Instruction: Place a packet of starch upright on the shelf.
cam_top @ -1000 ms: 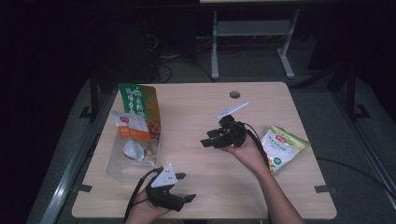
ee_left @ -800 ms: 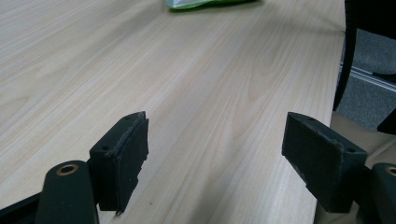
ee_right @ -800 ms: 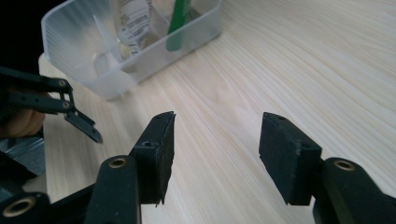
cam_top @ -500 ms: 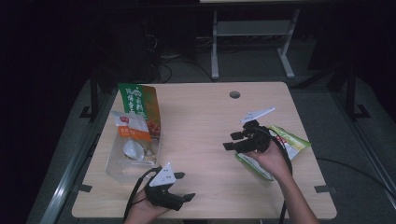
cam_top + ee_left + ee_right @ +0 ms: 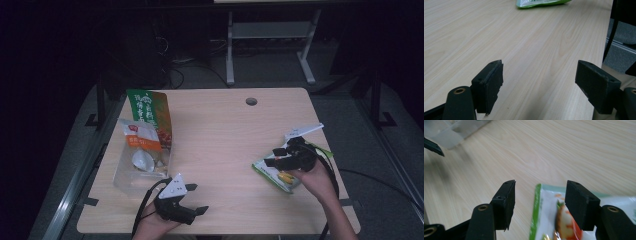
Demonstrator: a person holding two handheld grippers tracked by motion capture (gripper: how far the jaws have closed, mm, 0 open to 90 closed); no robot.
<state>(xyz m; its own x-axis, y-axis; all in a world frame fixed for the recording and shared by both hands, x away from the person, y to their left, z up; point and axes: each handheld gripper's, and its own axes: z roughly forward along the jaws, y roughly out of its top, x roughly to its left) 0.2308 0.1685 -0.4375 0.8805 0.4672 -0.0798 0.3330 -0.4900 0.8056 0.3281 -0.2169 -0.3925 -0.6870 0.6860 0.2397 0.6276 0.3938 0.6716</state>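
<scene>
Dark floor and a metal stand frame surround a pale wooden counter, which carries two groups of things. At about 9 o'clock on it lies a clear plastic container with a red-labelled packet resting in it and a tall green-and-orange snack bag just behind, touching it. At about 4 o'clock lies a green-edged snack packet, flat on the wood near the counter's right edge. Judging by how things lie, the work appears to be gathering packets toward the container, and this last green packet has yet to be picked up; nothing is gripped, so the grasp, the carry across and the placing all seem left to do. The right gripper hangs low over the packet's near end, and the right gripper view shows its fingers spread wide, with the packet's green edge lying between them below and no contact that I can make out. The left gripper rests at about 7 o'clock near the front edge, just beside the container; its fingers stand fully apart over bare wood, holding nothing, with the green packet far off ahead at 12 o'clock.
</scene>
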